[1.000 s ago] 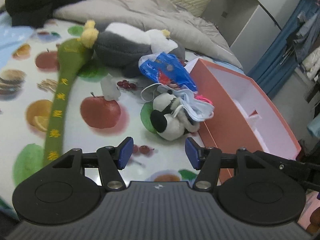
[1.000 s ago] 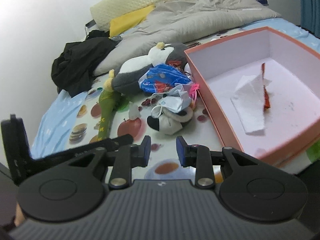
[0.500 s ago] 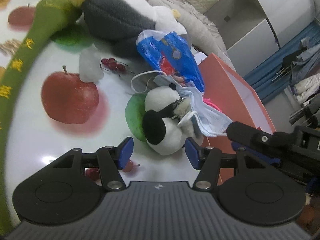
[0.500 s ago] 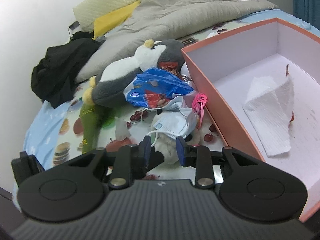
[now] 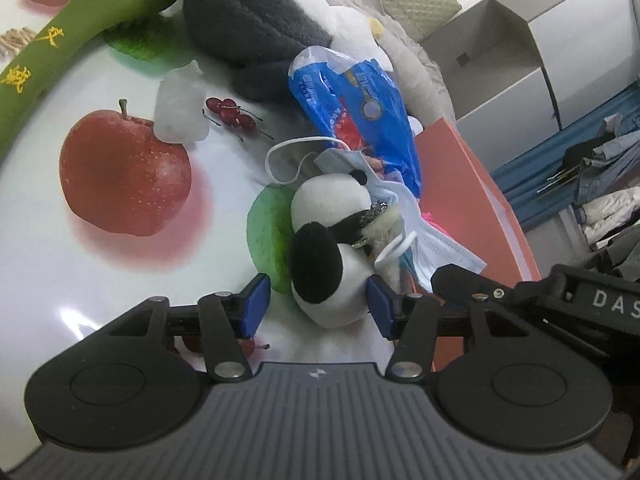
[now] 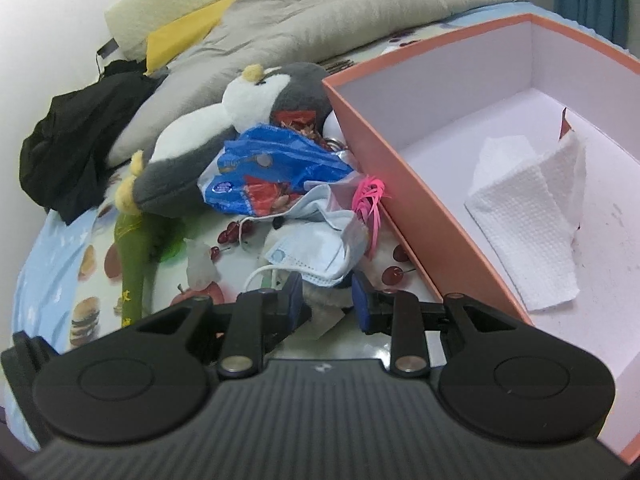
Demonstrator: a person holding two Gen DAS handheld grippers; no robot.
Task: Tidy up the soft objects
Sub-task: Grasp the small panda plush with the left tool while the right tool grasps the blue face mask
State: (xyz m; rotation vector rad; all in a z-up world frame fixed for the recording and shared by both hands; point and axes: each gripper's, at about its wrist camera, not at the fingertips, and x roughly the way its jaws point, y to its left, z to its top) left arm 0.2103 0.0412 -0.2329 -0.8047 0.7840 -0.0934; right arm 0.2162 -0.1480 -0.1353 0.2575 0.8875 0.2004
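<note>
Panda plush [image 5: 328, 256] sits between left gripper's [image 5: 318, 306] spread fingers, ungripped.

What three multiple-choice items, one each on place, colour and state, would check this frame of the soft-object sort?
1. Where does the face mask lie?
A. in the box
B. draped over the panda toy
C. on the black clothes

2. What colour is the outside of the box?
A. salmon pink
B. green
C. blue

3. How does the left gripper stand?
A. shut on the blue bag
B. shut with nothing in it
C. open, with the panda's black-and-white end between its pads

Key:
1 B, the mask sags across the panda toy beside the box, not in it.
2 A, its outer wall is salmon pink, white inside.
3 C, the blue pads stand apart on either side of the toy, and the blue bag lies farther off.
</note>
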